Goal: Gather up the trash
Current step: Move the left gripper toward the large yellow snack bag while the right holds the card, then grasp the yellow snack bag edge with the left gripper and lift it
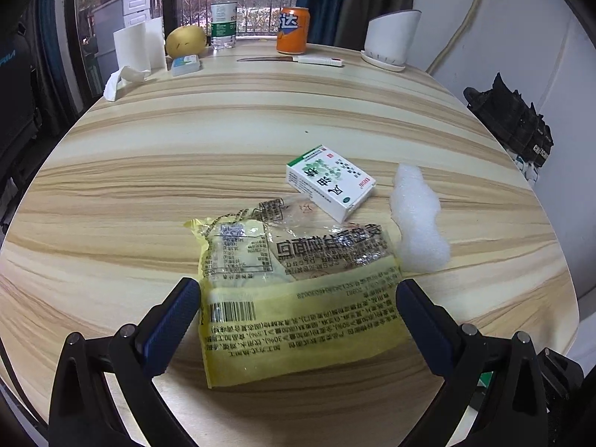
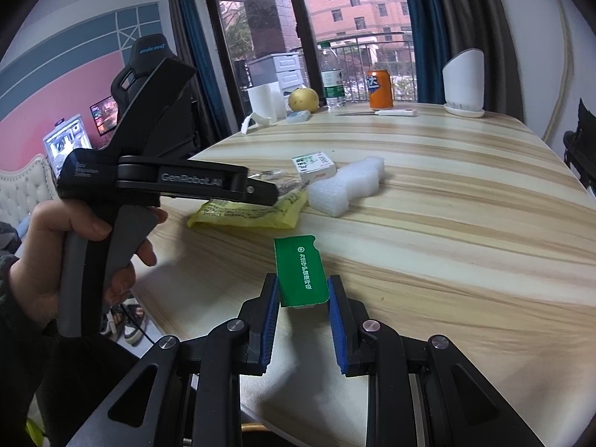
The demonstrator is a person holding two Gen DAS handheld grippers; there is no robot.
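Left wrist: left gripper (image 1: 298, 300) wide open, fingers (image 1: 173, 320) spread either side of the yellow wrapper (image 1: 294, 298), flat on the table (image 1: 149, 171). Not gripping; whether pads touch the edges can't be told. Wrapper's long axis runs straight ahead from the gripper, barcode end nearest, crumpled clear end pointing away. Just past that far end, slightly right: white medicine box (image 1: 329, 182), long axis diagonal, running from far-left to near-right. Right of the wrapper's far half: white foam piece (image 1: 417, 219), long axis roughly parallel to the wrapper, close beside it, apart from the box. Far ahead at the table's back edge: pear (image 1: 185, 40), water bottle (image 1: 223, 11), orange can (image 1: 293, 30), knife (image 1: 294, 60) lying crosswise, white pot (image 1: 389, 39). Far left: tissue (image 1: 121, 80).

Right wrist: right gripper (image 2: 303, 298) clamped on a green carton (image 2: 301, 272) at its near end, both blue pads against its sides. Carton held above the table, long axis pointing forward along the fingers, notched far end away. Ahead and left: left gripper (image 2: 260, 193) seen side-on in the person's left hand (image 2: 74, 260), its tip over the wrapper (image 2: 253, 212). Just right of that: foam (image 2: 348, 184), long axis angled far-right. Box (image 2: 313, 165) just behind foam. Can (image 2: 380, 88), bottle (image 2: 332, 80), pear (image 2: 303, 100) far ahead.
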